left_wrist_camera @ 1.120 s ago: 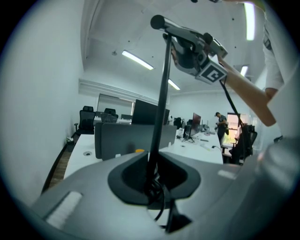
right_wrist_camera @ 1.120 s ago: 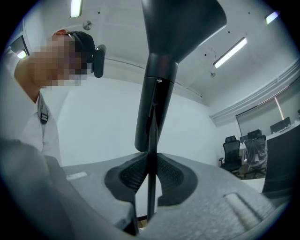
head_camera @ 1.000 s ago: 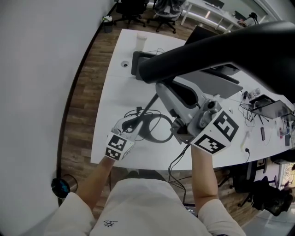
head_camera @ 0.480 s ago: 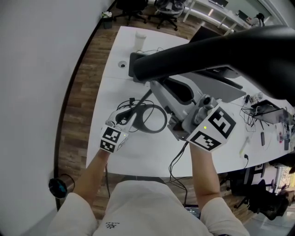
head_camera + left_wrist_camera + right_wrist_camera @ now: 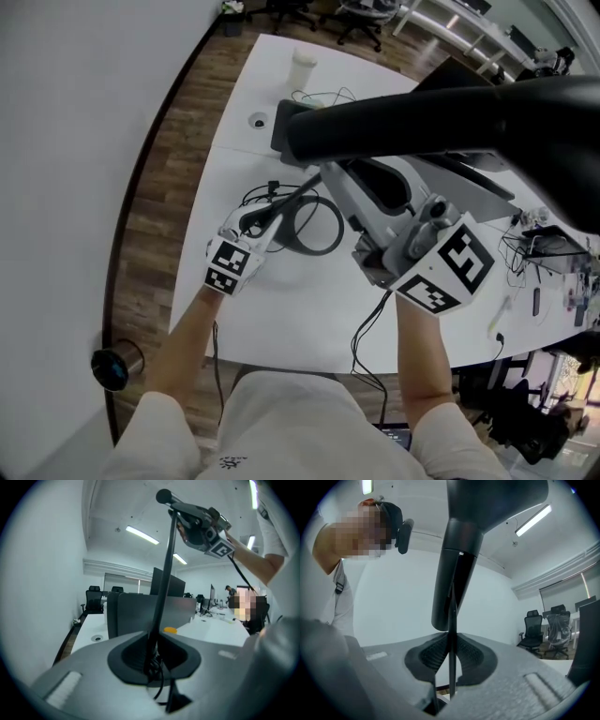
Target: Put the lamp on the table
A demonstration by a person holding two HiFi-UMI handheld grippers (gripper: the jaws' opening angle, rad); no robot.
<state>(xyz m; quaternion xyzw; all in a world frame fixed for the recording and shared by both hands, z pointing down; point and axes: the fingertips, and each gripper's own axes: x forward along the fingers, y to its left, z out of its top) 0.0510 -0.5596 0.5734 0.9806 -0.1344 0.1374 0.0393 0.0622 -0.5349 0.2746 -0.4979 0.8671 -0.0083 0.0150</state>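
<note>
Set lamp (image 5: 450,122) on counter (image 5: 281,309) | left tool (image 5: 153,657) pinches pole (image 5: 164,573) low, right tool (image 5: 451,662) high | land base (image 5: 337,230) flat, cord (image 5: 367,328) clear

No legible text, numbers or brand names in any view.
Head view, lower left: marker cube (image 5: 228,270) carries black-and-white square code patterns, no characters.
Head view, right of centre: second marker cube (image 5: 441,269) has the same kind of pattern.
Head view, bottom centre: small dark print on white shirt (image 5: 225,457), possibly a logo; too small to read.
</note>
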